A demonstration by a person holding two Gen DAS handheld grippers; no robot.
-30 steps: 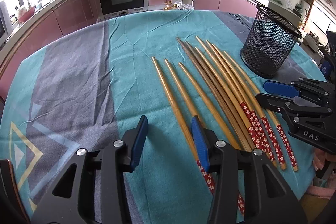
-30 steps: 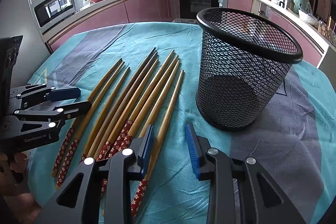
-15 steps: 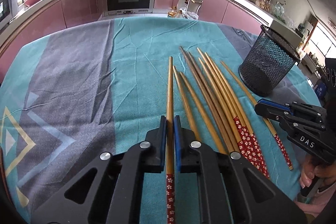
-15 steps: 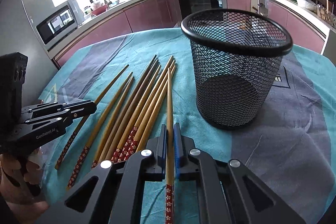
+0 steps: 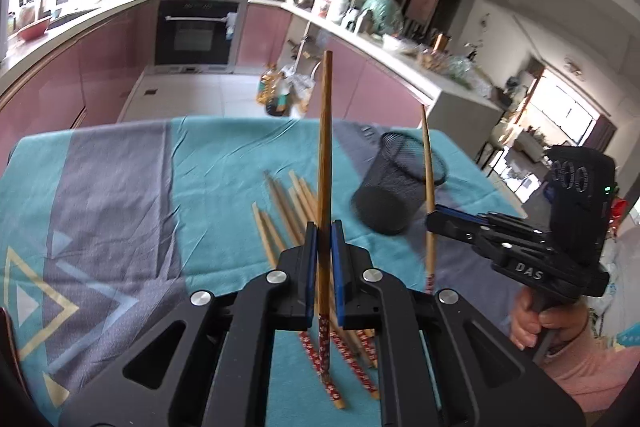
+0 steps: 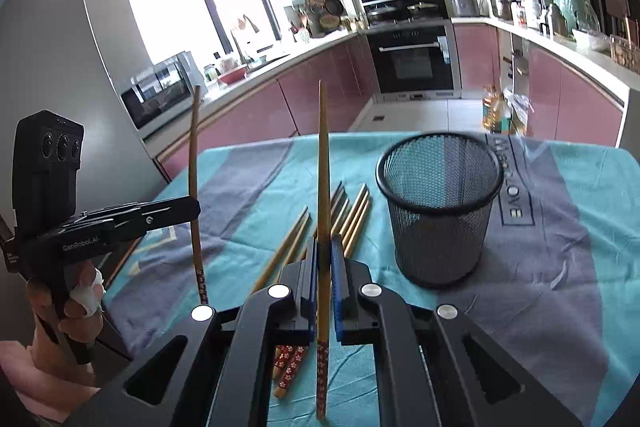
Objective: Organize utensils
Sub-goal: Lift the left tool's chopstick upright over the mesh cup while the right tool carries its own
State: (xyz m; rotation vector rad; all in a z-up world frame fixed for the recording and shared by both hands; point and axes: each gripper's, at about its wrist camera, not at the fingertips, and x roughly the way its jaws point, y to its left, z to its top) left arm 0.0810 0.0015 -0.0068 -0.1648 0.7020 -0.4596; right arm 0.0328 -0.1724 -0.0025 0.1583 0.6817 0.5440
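Chopsticks lifted one per gripper, both raised clear of the worktop [image 6: 560, 267]. Left gripper [image 5: 323, 267] pinching a chopstick [image 5: 325, 155] just above its red patterned end, bare tip pointing up and away. Right gripper [image 6: 325, 283] pressed together on a second chopstick [image 6: 322, 167] the same way, patterned end hanging below the pads. Held near the decorated end, probably so each can be tipped and dropped into the mesh cup [image 6: 440, 211] as one long lever with little swing.

Mesh cup standing upright on the teal and grey cloth [image 5: 120, 187], just right of the remaining chopsticks [image 6: 344, 211], well placed for a short carry from either side. Remaining chopsticks lying side by side in a loose fan on the cloth, patterned ends toward the camera.

Count of those left hard to give: both gripper bodies cover the middle of the fan. Inside of the cup not visible through the mesh from the left view, blurred there; from the right view it looks empty. Far edge of the worktop cut off by the fisheye rim.
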